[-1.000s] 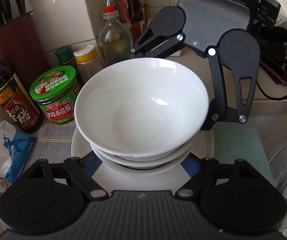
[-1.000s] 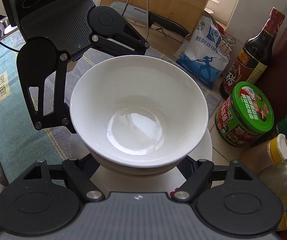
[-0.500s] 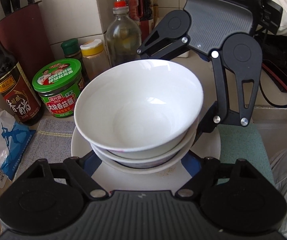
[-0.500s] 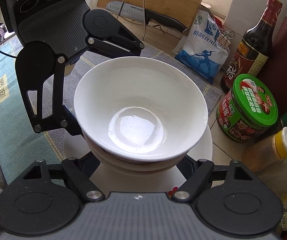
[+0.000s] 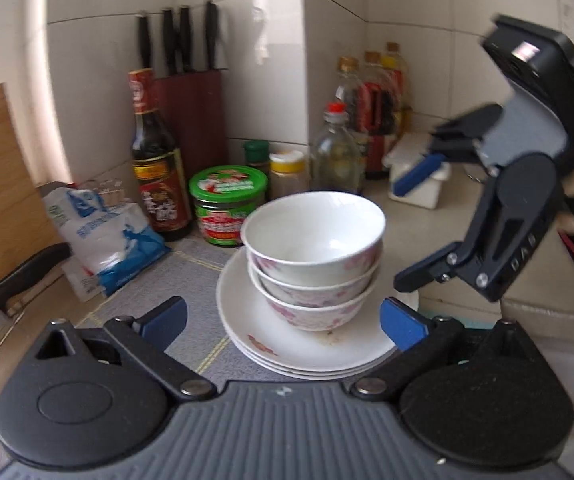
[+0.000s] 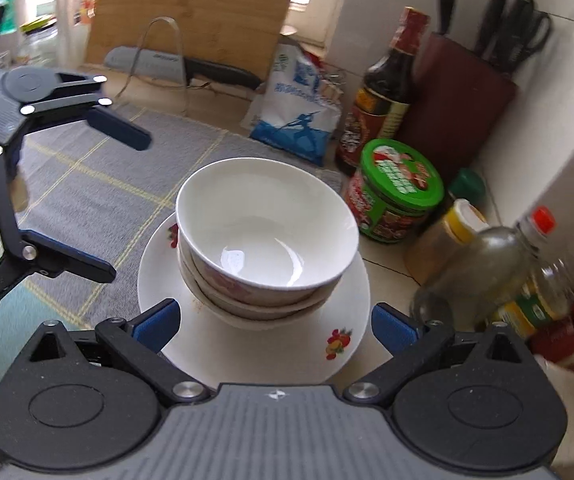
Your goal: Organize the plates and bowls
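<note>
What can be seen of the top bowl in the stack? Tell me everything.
The top bowl is glossy white inside, looks ceramic, and carries a faded pink flower pattern on its outer wall. It is empty and upright, nested in two similar bowls, so it touches the one below. The stack stands on stacked white plates over a grey checked mat, in front of a green-lidded jar. Neither gripper touches it; both sets of jaws stand open, clear of it.

Three white bowls (image 5: pixel 314 240) with pink flower patterns sit nested upright, slightly askew, in the middle of a stack of white plates (image 5: pixel 319 350) with small fruit prints, resting on the grey checked mat (image 6: pixel 87 184).
</note>
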A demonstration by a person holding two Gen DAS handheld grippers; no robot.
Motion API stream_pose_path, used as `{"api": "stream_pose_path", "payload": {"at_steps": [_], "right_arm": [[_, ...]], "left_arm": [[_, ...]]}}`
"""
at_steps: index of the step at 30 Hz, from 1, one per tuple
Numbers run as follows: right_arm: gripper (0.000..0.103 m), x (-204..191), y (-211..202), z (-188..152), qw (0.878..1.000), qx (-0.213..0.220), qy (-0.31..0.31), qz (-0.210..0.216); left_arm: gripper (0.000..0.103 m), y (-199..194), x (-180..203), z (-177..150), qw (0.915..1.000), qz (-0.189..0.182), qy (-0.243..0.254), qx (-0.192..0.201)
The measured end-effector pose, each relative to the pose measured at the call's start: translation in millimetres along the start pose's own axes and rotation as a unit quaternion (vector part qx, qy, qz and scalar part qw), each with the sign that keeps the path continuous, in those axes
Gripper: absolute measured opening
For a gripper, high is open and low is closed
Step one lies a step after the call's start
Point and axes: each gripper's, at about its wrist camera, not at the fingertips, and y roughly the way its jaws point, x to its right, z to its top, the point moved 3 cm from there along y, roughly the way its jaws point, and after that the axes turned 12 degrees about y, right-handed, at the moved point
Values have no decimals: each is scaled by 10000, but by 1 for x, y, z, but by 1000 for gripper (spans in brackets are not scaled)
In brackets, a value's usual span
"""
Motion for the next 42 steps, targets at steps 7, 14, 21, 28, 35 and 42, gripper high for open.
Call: {"api": "stream_pose_path", "payload": {"at_steps": [7,14,21,28,35,42], "right_arm": [[103,-24,-56,-22,9617,390,2362,-1337],[103,-55,-98,-37,9439,702,2729,-1722],[103,-66,-121,-35,9383,931,2817,-1778],[103,-69,-128,-33,9360,1078,2867,-1735],[103,-70,-128,-33,9370,1069,2860,-1701],[103,-72,-128,-33,9381,1061,2848,-1663]], "left_arm": [[102,-43,-4,9,9893,861,-975,-656],[102,-77,3,9,9871,1050,-914,-788],[102,-97,5,11,9861,1138,-939,-760],[102,-103,5,15,9848,1252,-978,-709],[102,-102,6,16,9843,1276,-980,-719],[102,-103,8,17,9844,1277,-974,-719]]}}
